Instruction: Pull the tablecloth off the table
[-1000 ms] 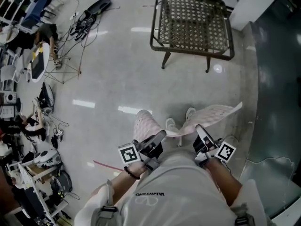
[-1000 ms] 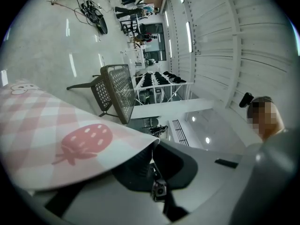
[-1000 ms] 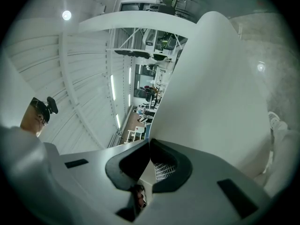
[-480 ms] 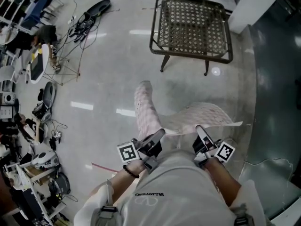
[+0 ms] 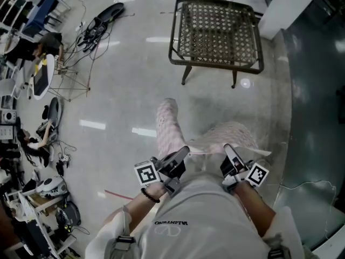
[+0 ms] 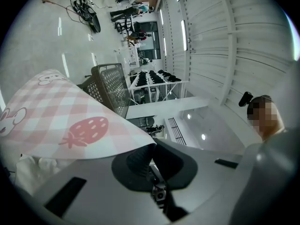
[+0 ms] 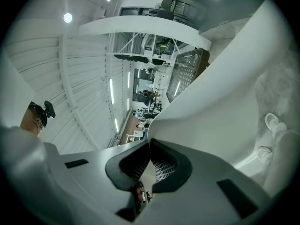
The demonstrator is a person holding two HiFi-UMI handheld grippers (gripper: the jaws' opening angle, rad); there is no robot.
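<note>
Both grippers' (image 5: 185,152) (image 5: 227,148) jaws clamp the tablecloth (image 5: 168,125); only the left gripper view shows its strawberry (image 6: 86,131).

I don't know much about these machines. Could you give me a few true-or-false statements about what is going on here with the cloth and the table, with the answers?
1. The tablecloth is spread over the table. False: the table top is bare, and the cloth hangs in front of the person, away from the table.
2. The left gripper and the right gripper are each shut on an edge of the tablecloth. True.
3. The tablecloth is plain dark blue. False: it is pink-and-white checked, with a strawberry printed on it.
4. The table stands upright on its legs. True.
</note>
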